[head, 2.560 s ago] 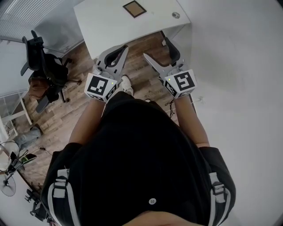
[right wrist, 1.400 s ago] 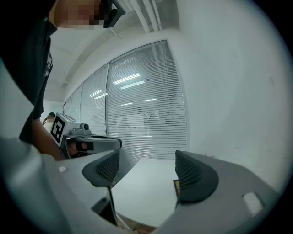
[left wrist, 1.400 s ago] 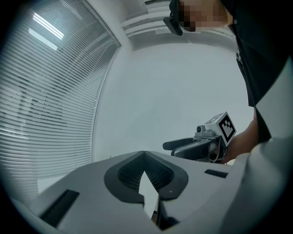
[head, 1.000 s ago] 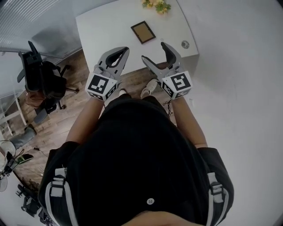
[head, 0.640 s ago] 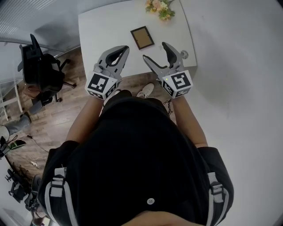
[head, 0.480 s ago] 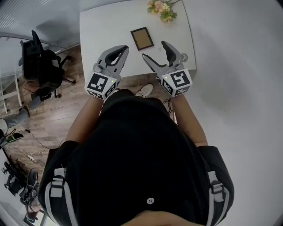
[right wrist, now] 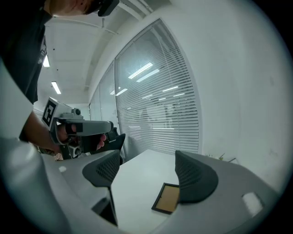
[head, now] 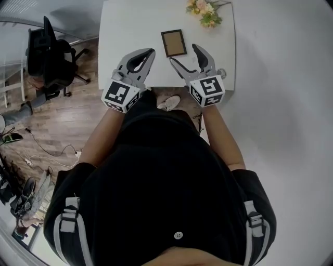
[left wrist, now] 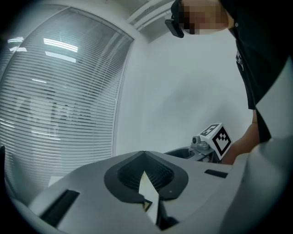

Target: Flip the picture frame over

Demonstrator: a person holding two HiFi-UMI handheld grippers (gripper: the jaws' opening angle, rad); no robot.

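While the picture frame (head: 173,42) lies on the bench (head: 125,31), the left tool (head: 150,52) is clenched empty, the right tool (head: 183,53) released.

1 white rectangular surface (head: 125,31) carries 1 dark-edged picture frame (head: 173,42) with a tan panel and 1 bunch of pink and yellow flowers (head: 207,13). There are 2 grey hand-held tools: 1 left tool (head: 151,52) with its jaws together and 1 right tool (head: 183,53) with its jaws apart. Each bears 1 cube of black-and-white square markers, 2 in all: the left cube (head: 118,95) and the right cube (head: 208,91). 1 black office chair (head: 49,57) stands on the brown wood-plank floor (head: 78,119). 1 white shoe (head: 169,103) shows by the surface's near edge.
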